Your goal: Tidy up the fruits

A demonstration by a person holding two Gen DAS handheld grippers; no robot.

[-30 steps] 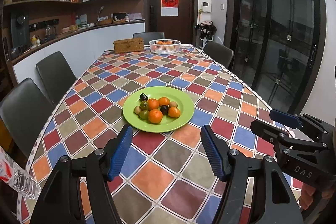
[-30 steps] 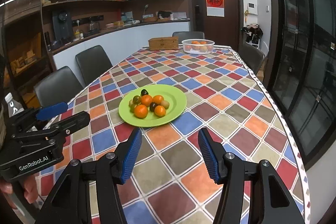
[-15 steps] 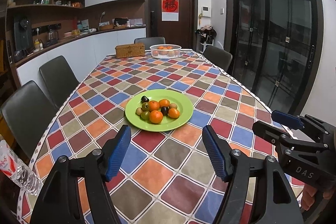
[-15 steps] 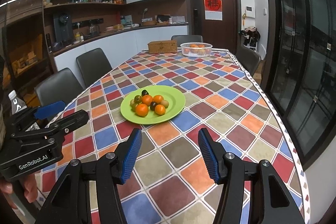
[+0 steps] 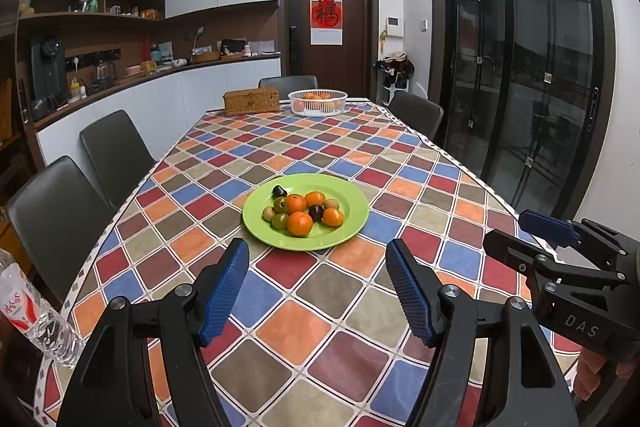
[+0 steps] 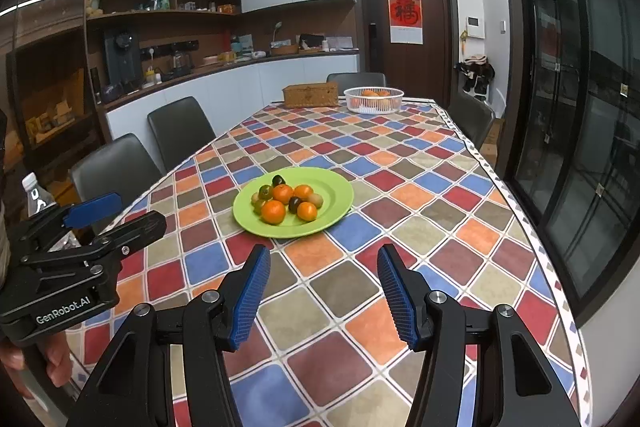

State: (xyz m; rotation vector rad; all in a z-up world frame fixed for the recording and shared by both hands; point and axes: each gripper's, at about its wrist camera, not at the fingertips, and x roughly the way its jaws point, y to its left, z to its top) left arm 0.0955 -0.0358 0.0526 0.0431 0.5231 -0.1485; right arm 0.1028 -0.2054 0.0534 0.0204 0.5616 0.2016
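A green plate (image 5: 344,201) (image 6: 332,193) sits mid-table with several small fruits: oranges (image 5: 299,223) (image 6: 273,211), dark plums (image 5: 316,212), green and tan ones. A white basket (image 5: 318,103) (image 6: 374,99) with oranges stands at the table's far end. My left gripper (image 5: 318,287) is open and empty, above the table in front of the plate. My right gripper (image 6: 322,293) is open and empty, also short of the plate. Each gripper shows at the side of the other's view.
A checkered cloth covers the long table (image 5: 320,307). A woven box (image 5: 251,100) sits beside the basket. Dark chairs (image 5: 112,151) line the left side and far end. A plastic water bottle (image 5: 32,319) stands at the near left corner. Glass doors are on the right.
Both cameras have tilted up a little and drawn slightly back; the plate sits a bit lower in view. Both grippers stay open and empty.
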